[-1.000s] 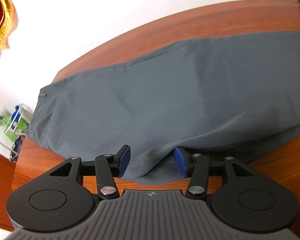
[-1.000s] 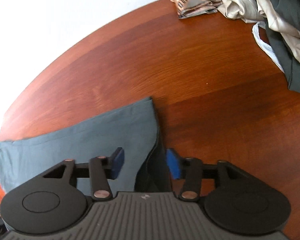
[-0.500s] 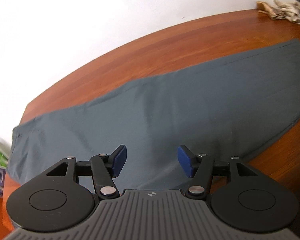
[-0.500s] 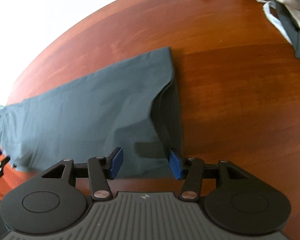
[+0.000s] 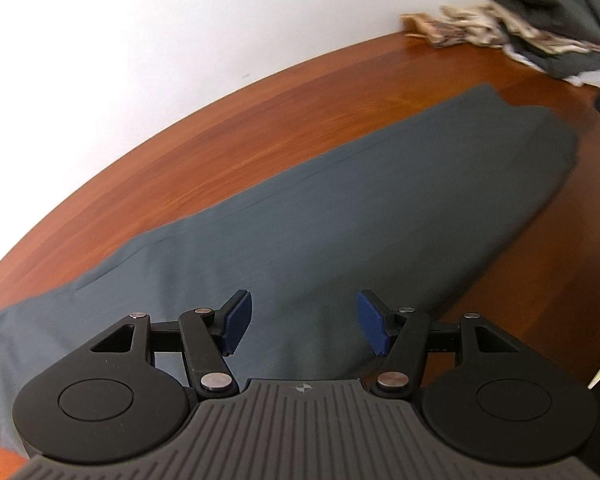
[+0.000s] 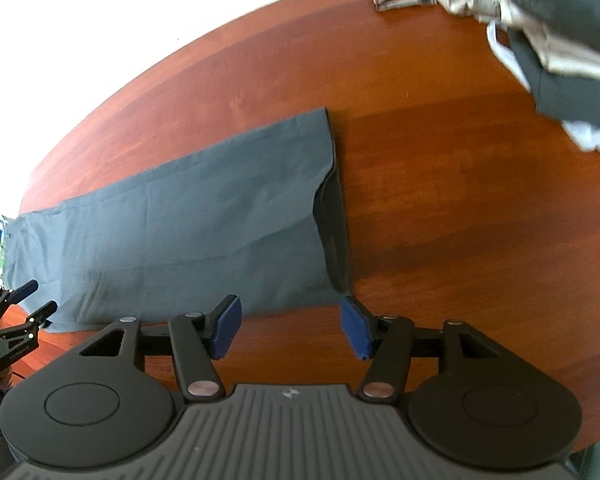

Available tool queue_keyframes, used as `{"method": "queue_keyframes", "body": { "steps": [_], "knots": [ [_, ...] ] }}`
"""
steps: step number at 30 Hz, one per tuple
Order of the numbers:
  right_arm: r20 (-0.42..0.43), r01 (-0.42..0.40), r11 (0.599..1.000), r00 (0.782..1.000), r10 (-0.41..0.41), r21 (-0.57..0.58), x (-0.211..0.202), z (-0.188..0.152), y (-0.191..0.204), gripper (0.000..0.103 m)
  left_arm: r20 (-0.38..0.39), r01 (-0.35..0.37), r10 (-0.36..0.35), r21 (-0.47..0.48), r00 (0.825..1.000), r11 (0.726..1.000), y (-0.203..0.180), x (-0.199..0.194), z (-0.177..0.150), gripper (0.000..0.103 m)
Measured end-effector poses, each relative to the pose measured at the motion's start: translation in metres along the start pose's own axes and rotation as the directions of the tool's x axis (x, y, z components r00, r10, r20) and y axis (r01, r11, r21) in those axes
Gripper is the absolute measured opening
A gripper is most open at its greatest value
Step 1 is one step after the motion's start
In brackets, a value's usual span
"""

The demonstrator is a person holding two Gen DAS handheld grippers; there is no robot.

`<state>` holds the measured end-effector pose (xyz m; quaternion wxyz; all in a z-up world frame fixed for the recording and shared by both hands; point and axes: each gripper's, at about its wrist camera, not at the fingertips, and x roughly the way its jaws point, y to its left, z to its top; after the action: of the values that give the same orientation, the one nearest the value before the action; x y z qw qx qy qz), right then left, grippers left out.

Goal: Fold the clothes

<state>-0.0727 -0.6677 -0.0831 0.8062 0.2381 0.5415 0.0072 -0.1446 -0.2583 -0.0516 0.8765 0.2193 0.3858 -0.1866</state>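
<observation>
A long grey garment (image 5: 340,208) lies flat and stretched out on the wooden table (image 5: 260,120). My left gripper (image 5: 304,326) hovers above its near edge, open, with nothing between its blue pads. In the right wrist view the same garment (image 6: 180,224) ends in a hem (image 6: 332,216) at the right. My right gripper (image 6: 290,328) hangs above the table just in front of that hem's near corner; its jaws are opening and hold nothing. The left gripper (image 6: 32,300) also shows at the far left edge of that view, open.
A pile of unfolded clothes (image 5: 540,28) sits at the table's far right corner, seen close in the right wrist view as beige and dark fabric (image 6: 548,28). A white wall lies behind the table. Bare wood (image 6: 460,220) stretches right of the garment.
Both grippers let go of the garment's edge and lifted back from it. The garment now lies flat, and both pairs of jaws stand wider than before.
</observation>
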Motion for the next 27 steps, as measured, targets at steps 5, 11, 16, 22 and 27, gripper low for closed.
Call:
{"method": "queue_keyframes", "body": {
  "steps": [5,11,16,22,27],
  "knots": [
    [0.008,-0.012,0.996,1.000,0.013,-0.094,0.001,0.022,-0.009,0.078,0.033,0.022,-0.023,0.022,0.999,1.000,-0.044,0.027,0.017,0.062],
    [-0.040,-0.042,0.957,0.999,0.032,-0.287,0.015,0.050,-0.024,0.080,0.019,0.012,-0.010,-0.120,1.000,0.993,-0.096,0.060,0.041,0.062],
    [-0.125,-0.139,0.897,0.988,0.095,-0.420,0.030,0.061,-0.033,0.080,0.001,-0.034,0.035,-0.166,0.999,0.986,-0.151,0.072,0.064,0.062],
    [-0.217,-0.232,0.849,0.966,0.143,-0.475,0.049,0.051,-0.047,0.078,-0.018,-0.049,0.047,-0.160,0.999,0.986,-0.194,0.068,0.077,0.062],
    [-0.246,-0.266,0.833,0.956,0.161,-0.486,0.064,0.034,-0.056,0.067,-0.035,-0.067,0.063,-0.157,0.997,0.985,-0.217,0.066,0.084,0.063]
  ]
}}
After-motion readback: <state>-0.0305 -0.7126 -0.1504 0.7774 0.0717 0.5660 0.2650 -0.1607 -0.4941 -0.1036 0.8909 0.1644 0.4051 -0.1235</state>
